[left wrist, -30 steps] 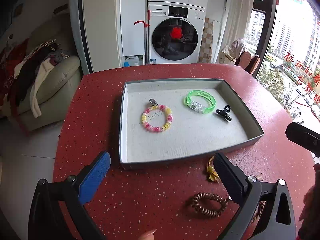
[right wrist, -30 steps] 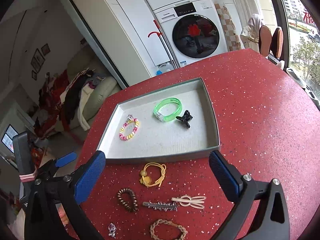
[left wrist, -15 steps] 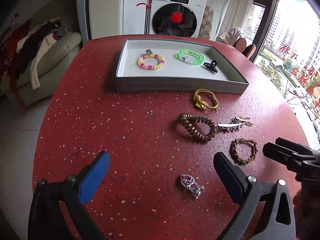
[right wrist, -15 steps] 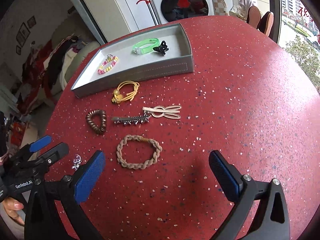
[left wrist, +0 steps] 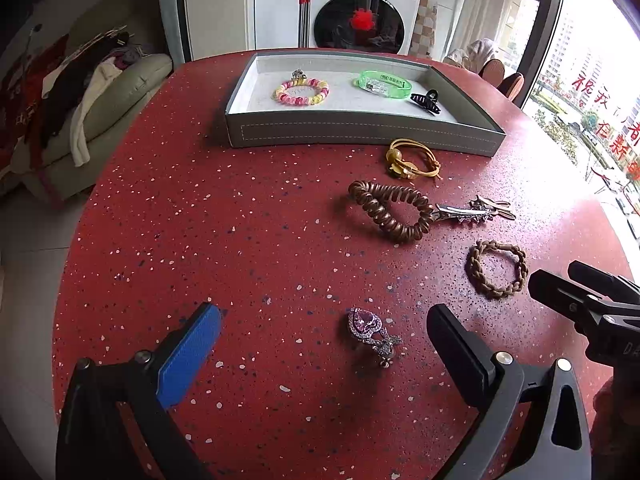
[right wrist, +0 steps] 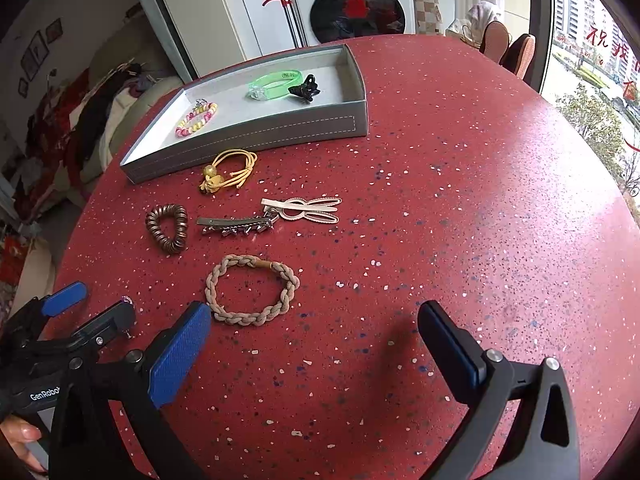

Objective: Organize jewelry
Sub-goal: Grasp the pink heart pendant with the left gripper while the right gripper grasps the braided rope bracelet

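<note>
Speckled red stone forms the round table point(left wrist: 200, 220), with a grey stitched tray point(left wrist: 360, 132) at its far side holding a pink-and-yellow beaded bracelet point(left wrist: 301, 92), a translucent green band point(left wrist: 382, 83) and a black claw clip point(left wrist: 426, 101). Loose in front lie a yellow cord tie point(left wrist: 412, 159), a coiled brown spiral tie point(left wrist: 390, 210), a toothed metal clip point(right wrist: 236, 225) and a braided tan band point(right wrist: 252, 295). A washing machine point(left wrist: 362, 20) and a cluttered sofa point(left wrist: 100, 96) stand behind. The left gripper point(left wrist: 324, 344) gapes wide and empty around a pink heart brooch point(left wrist: 370, 332); the right gripper point(right wrist: 314, 338) is equally spread, empty, near the braid. Only the right view shows the rabbit-shaped clip point(right wrist: 308, 210) clearly.
</note>
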{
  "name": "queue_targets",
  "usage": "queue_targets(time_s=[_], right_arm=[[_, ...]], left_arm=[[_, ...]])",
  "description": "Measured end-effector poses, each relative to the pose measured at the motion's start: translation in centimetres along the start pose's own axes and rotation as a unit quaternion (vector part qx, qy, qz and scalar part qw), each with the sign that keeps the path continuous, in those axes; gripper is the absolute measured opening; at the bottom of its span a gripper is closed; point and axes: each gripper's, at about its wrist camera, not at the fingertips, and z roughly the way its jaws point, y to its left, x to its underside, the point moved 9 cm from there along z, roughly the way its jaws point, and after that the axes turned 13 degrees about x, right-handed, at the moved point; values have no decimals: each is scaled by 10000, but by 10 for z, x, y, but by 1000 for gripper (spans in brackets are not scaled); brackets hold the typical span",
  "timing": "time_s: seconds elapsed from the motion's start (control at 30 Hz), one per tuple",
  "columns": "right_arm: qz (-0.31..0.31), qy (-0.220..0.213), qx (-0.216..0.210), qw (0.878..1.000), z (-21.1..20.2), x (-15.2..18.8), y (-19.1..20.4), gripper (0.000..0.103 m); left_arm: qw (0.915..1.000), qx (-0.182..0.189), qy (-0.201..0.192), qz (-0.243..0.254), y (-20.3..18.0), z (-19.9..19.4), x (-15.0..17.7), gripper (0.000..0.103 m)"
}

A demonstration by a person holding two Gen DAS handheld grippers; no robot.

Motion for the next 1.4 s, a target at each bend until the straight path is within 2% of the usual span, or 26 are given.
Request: queue_targets(time_s=[0.2, 0.53, 0.63, 0.83, 0.87, 1.03, 1.13, 1.2, 1.27, 1.3, 1.33, 1.4], right_arm=[[-62, 29, 83, 9999, 8, -5, 2, 101], [-388, -77, 425, 9983, 14, -8, 6, 91], [-583, -145, 578, 9965, 14, -6, 8, 86], [-785, -236, 615, 9947, 12, -6, 12, 75], [-797, -250, 604, 9947, 11, -6, 12, 73], [-848, -266, 564, 9944, 10, -7, 15, 70], [-887, -271, 535, 9942, 9, -7, 16, 65], [-945, -291, 512, 9938, 9, -7, 19, 59], [-994, -301, 469, 9935, 8, -7, 22, 47], [-1030, -306, 445, 9932, 7, -7, 24, 45], [-1063, -307, 437, 9929, 7, -7, 26, 41], [-1107, -316, 391, 9926, 5, -6, 30, 28]], left_arm=[[9999, -19, -17, 107, -5, 0, -1, 103], [9997, -62, 39, 248, -10, 4, 1, 103], [9995, -111, 156, 256, -9, 9, 4, 103], [9993, -151, 159, 309, -7, 10, 7, 99], [9993, -147, 146, 325, -8, 9, 7, 96], [9991, -112, 140, 391, -10, 8, 6, 91], [9988, -70, 132, 458, -13, 7, 6, 82], [9986, -36, 127, 521, -16, 6, 7, 71], [9983, 11, 127, 561, -20, 5, 7, 62], [9982, 21, 124, 582, -21, 5, 6, 54], [9981, 43, 124, 599, -21, 5, 6, 51], [9979, 66, 126, 625, -22, 4, 7, 42]])
